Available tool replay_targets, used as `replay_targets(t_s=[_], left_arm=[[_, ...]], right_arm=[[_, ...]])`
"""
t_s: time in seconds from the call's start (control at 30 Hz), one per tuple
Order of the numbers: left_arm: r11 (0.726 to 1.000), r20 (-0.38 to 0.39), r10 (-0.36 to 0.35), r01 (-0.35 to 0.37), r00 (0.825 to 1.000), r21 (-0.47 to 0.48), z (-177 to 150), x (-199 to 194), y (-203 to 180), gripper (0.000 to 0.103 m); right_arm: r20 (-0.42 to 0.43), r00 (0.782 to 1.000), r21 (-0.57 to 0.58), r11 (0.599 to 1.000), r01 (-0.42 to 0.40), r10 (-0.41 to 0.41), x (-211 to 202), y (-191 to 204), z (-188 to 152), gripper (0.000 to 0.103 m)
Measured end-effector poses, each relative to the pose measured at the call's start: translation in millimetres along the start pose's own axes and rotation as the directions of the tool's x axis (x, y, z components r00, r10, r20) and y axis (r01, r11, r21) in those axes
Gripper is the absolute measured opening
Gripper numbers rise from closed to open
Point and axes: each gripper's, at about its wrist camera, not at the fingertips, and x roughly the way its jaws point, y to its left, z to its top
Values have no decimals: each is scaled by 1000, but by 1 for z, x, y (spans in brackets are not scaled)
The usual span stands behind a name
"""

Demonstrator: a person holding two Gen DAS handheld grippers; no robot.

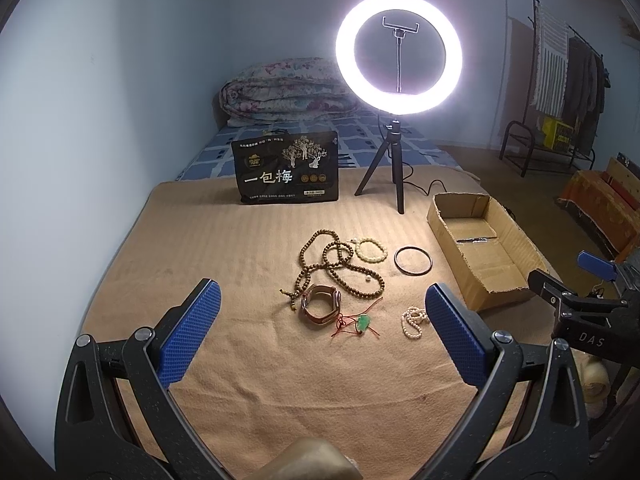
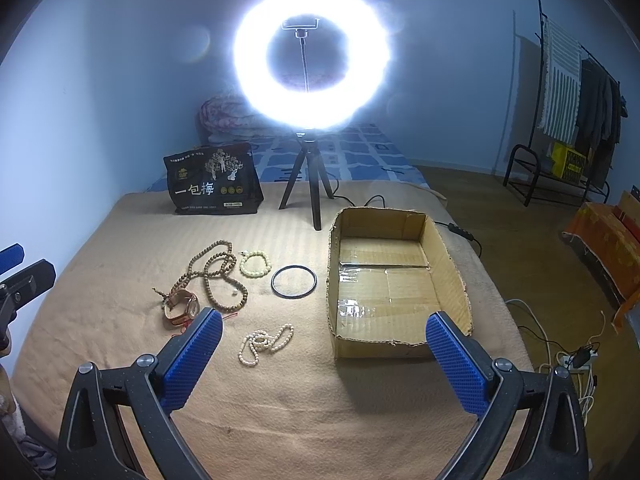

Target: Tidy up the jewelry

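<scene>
Here, jewelry lies loose on the tan blanket [image 1: 224,248] ahead of two spread, empty grippers.

The watch [image 1: 320,306] lies between and just beyond the left gripper [image 1: 322,308] fingers, touching neither; the brown bead necklace [image 1: 336,264] tangles just behind it, and the red cord with green pendant [image 1: 362,324] lies just beside it. The pearl strand [image 1: 414,322] sits close to that gripper's right finger [image 1: 456,336]. Farther back lie the pale bead bracelet [image 1: 372,250] and the black bangle [image 1: 413,261]. In the right wrist view the right gripper [image 2: 324,344] is likewise released, the pearl strand just beyond its left finger [image 2: 192,360], the cardboard box [image 2: 448,248] by its right finger. Behind stand a ring light [image 1: 399,54] and a black snack bag [image 1: 288,168].
</scene>
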Motion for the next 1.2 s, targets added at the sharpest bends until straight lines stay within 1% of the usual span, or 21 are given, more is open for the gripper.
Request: replay_targets(t_s=[0.33, 0.67, 0.9, 1.0, 1.07, 1.1, 1.17, 1.2], left_arm=[[1000, -30, 6, -6, 1000, -4, 7, 7, 3, 103], [999, -69, 31, -31, 997, -8, 5, 23, 14, 103], [998, -132, 43, -47, 990, -31, 0, 44, 33, 103], [998, -148, 40, -46, 988, -35, -4, 52, 39, 103], [999, -161, 27, -33, 987, -39, -6, 58, 43, 103], [999, -168, 22, -30, 986, -41, -7, 61, 44, 102], [999, -185, 10, -19, 983, -46, -10, 66, 46, 97], [999, -199, 1, -11, 980, -50, -10, 70, 47, 94]], right_arm=[[-9, 1000, 6, 1000, -1, 1, 2, 1, 1, 103], [-41, 999, 15, 1000, -27, 27, 21, -1, 2, 103], [-76, 992, 4, 995, -101, 101, 40, 2, -5, 102], [-105, 986, -14, 991, -134, 132, 48, 6, -8, 97], [-125, 981, -19, 988, -155, 151, 53, 8, -10, 95], [-141, 976, -19, 985, -171, 166, 57, 10, -11, 95], [-170, 968, -20, 981, -191, 185, 64, 11, -13, 91], [-195, 960, -22, 978, -208, 199, 70, 13, -15, 88]])
